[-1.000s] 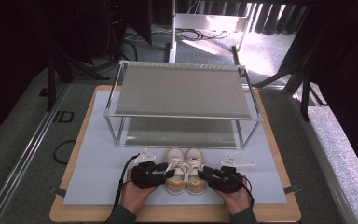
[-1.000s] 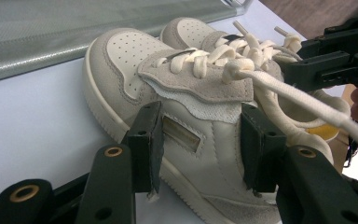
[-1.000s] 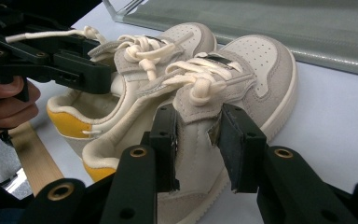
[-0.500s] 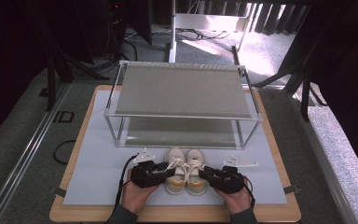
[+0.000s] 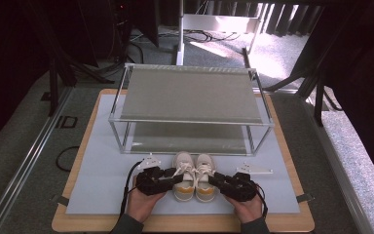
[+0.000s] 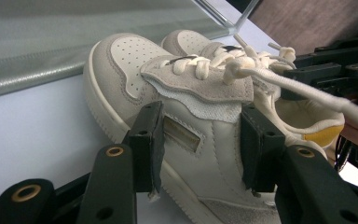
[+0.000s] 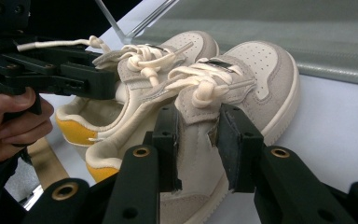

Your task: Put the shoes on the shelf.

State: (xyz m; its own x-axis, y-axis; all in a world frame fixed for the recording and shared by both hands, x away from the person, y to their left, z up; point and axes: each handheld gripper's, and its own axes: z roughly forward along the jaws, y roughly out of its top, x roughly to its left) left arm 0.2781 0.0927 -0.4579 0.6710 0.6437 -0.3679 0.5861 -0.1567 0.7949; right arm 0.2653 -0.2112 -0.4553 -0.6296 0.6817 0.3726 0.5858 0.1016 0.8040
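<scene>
1. I see a wooden table (image 5: 78, 146) with a pale grey mat (image 5: 102, 170) over most of it, dark floor around it
2. On the far half of the mat stands a two-level shelf rack (image 5: 190, 95) with a metal frame; both levels are bare grey boards, the lower one (image 5: 185, 139) sitting just above the mat
3. In front of the rack, near my edge of the table, sits a pair of small cream sneakers, toes pointing at the rack, side by side and touching: left shoe (image 5: 184, 171), right shoe (image 5: 205, 173). Both have grey suede toe trim, cream laces and yellow heel patches
4. My left hand (image 5: 143, 204) holds the left gripper (image 6: 198, 140), which comes in from the left; its jaws sit either side of the left shoe's upper at the lace flap, pads against the shoe, clamped on it
5. My right hand (image 5: 246, 207) holds the right gripper (image 7: 198, 144), coming in from the right; its jaws pinch the right shoe's upper just under the laces, gripping it
6. Both shoes look to rest on the mat; I cannot tell if either sole is lifted
7. Two small pale flat pieces lie on the mat, one beside each gripper (image 5: 147, 161) (image 5: 254, 169); too small to identify
</scene>
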